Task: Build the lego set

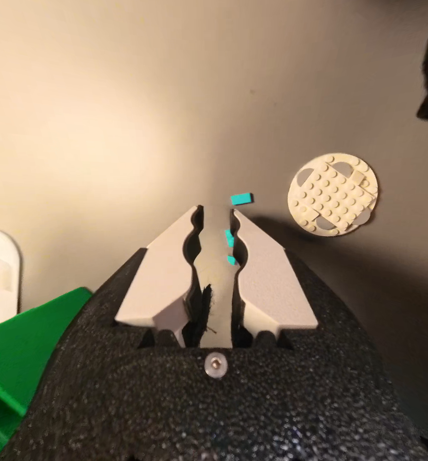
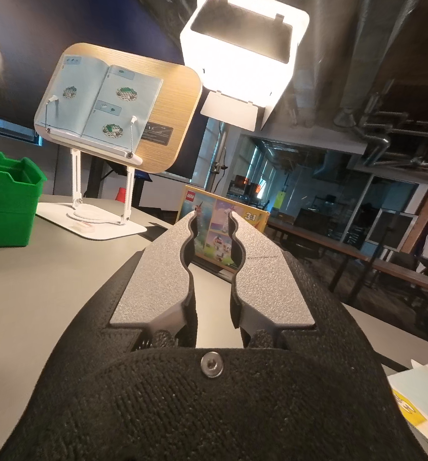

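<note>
Above the worktop (image 1: 108, 124), the left tool (image 1: 216, 208) is hovering part-open and empty, lining up on teal pieces (image 1: 241, 199); the right tool (image 2: 213, 214) is idling open and empty.

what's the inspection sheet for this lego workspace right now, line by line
surface: grey table, lit from the left side.
job's things: round cream lego plate lying flat with smaller plates pressed on; three small teal pieces loose beside it; open instruction booklet on a wooden stand; lego box standing upright.
clutter: green bins; papers at the table's edge.
grippers: left gripper open, empty, over the teal pieces; right gripper open, empty, pointing at the box.
cables: nothing seen.
surroundings: bright lamp overhead, benches and pipework behind.
</note>
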### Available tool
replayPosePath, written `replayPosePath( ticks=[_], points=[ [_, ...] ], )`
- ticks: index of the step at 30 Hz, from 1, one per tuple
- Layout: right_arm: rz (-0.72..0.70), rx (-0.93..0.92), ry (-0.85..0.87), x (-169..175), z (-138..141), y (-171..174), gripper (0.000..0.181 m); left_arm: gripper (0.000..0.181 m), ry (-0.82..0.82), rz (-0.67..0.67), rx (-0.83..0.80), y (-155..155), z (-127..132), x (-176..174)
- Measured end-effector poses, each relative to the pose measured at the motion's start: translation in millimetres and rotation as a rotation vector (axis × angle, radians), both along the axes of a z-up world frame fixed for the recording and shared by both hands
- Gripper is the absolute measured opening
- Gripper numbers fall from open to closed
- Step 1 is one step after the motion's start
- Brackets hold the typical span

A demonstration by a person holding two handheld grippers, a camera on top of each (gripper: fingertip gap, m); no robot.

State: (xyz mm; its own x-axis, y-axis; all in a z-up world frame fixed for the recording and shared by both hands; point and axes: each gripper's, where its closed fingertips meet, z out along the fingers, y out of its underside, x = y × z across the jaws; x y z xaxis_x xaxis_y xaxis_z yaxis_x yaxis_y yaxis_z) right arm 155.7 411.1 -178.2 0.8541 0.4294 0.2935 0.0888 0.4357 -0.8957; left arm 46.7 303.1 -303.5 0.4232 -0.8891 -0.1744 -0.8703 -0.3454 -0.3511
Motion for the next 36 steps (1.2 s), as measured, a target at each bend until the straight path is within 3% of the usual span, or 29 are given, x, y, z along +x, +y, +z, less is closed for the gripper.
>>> replayPosePath(
  ticks=[2,7,11,15,21,36],
  points=[
    [-0.005,0.001,0.003,2.2,0.5,0.4,0.022,0.017,-0.096,0.044,0.145,12.1,26.2,0.8],
    [-0.003,-0.010,0.012,2.5,-1.0,2.6,0.022,0.012,-0.390,0.175,0.704,35.8,101.2,-6.9],
    [0.010,-0.007,-0.041,-5.4,-6.9,0.6,0.021,0.000,-0.524,0.176,0.965,25.2,119.5,-9.9],
    [-0.007,-0.012,-0.085,-6.2,-13.1,1.6,0.020,0.000,-0.655,0.183,1.069,18.1,126.3,-11.1],
    [-0.039,-0.010,-0.115,-2.7,-15.7,-1.0,0.020,0.000,-0.774,0.176,1.098,14.7,130.6,-26.9],
    [-0.073,0.071,-0.306,-21.3,-22.7,-13.2,0.019,0.000,-0.841,0.142,1.137,-0.4,139.8,-36.0]
  ],
)
